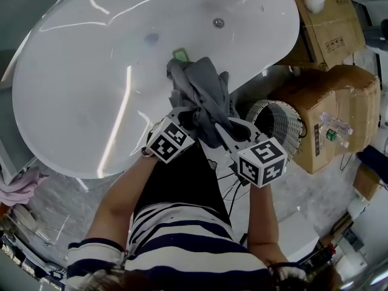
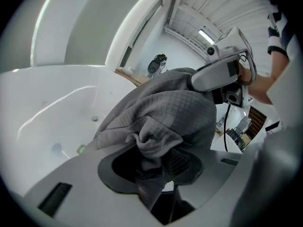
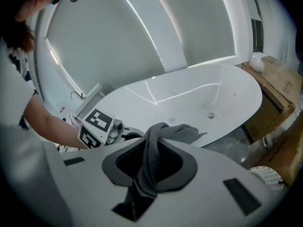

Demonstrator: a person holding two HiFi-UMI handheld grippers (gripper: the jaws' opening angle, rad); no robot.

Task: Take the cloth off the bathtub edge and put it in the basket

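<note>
Grey waffle-weave cloth (image 1: 203, 96) is bunched at the white oval bathtub (image 1: 79, 77) near edge, clenched in both my left hand-held gripper (image 1: 182, 114) and right hand-held gripper (image 1: 227, 128); the white mesh basket (image 1: 285, 121) stands on the floor to my right, nearest the right one

Cardboard boxes (image 1: 330, 117) stand on a grey marbled floor (image 1: 327, 193); a strip light (image 2: 204, 34) glows in the white ceiling (image 2: 222, 8).

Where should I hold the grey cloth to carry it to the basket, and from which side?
Grip the grey cloth by its bunched folds, from the near side of the bathtub, where the left tool and right tool pinch it: the limp fabric is gathered thick there, likely giving a firm bite.
</note>
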